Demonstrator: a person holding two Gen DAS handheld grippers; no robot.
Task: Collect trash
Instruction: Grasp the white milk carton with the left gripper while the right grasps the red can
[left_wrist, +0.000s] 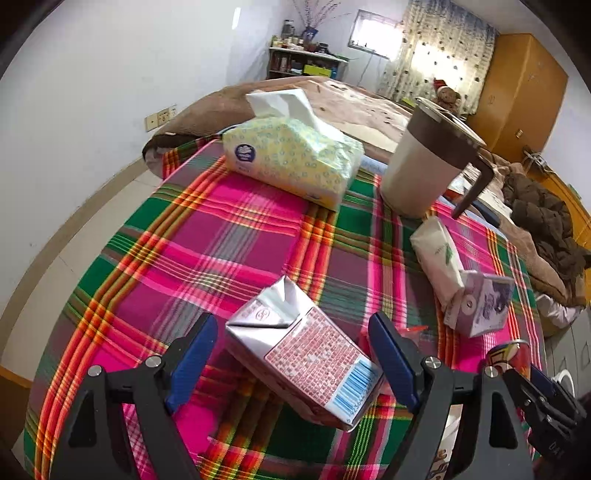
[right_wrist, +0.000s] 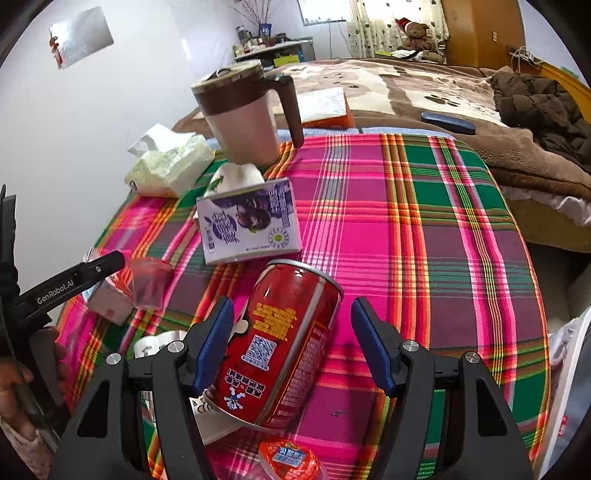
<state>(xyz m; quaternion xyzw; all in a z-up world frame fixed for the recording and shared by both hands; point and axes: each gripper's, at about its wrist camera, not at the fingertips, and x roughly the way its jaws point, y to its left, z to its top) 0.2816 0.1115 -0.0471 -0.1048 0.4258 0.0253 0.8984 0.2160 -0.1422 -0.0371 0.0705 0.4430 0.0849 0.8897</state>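
In the left wrist view my left gripper (left_wrist: 295, 350) is open, its blue pads on either side of a crushed red and silver drink carton (left_wrist: 303, 354) lying on the plaid tablecloth (left_wrist: 221, 236). In the right wrist view my right gripper (right_wrist: 291, 332) is open around a red drink can (right_wrist: 284, 347) lying on its side; the left pad is close to the can, the right pad stands apart. A purple drink carton (right_wrist: 251, 221) lies just beyond the can and also shows in the left wrist view (left_wrist: 480, 306).
A yellow tissue pack (left_wrist: 295, 158), a lidded brown and white jug (left_wrist: 428, 158) and a small white tissue packet (left_wrist: 439, 254) stand at the far side. A red jelly cup (right_wrist: 288, 461) and a clear red wrapper (right_wrist: 147, 284) lie near the can. A bed (right_wrist: 406, 85) lies beyond the table.
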